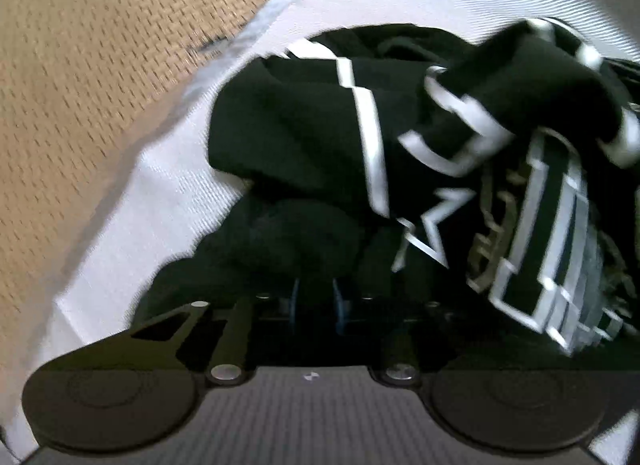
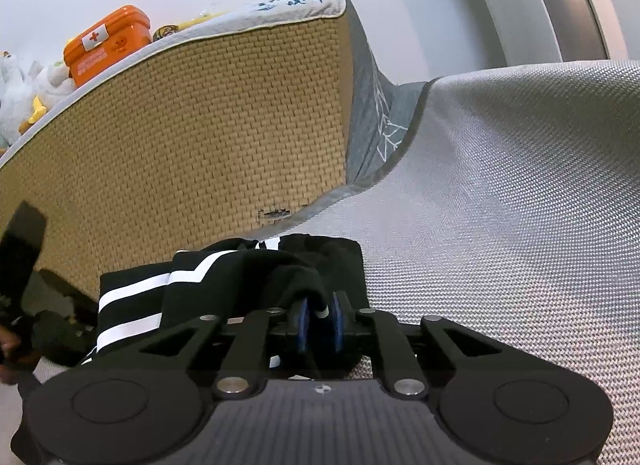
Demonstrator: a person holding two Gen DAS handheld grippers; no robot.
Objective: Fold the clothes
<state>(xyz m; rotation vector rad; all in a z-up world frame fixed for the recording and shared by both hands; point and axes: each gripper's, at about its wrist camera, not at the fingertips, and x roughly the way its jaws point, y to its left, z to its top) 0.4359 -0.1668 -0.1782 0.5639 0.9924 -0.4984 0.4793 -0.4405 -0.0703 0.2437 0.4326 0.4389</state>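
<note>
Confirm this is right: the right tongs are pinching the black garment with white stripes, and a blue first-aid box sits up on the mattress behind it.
Not quite: the first-aid box is orange, not blue, as the right wrist view shows. The rest holds: the right tongs pinch the black garment with white stripes, and the box sits up on the mattress behind it.

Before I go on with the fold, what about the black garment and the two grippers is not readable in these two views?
- Left gripper fingertips: left wrist view, dark against the black garment, blurred.
- Garment type and full outline: crumpled, cut by the right edge; right wrist view, right gripper body covers its near part.
- Dark object at the left edge: right wrist view, cropped.
</note>
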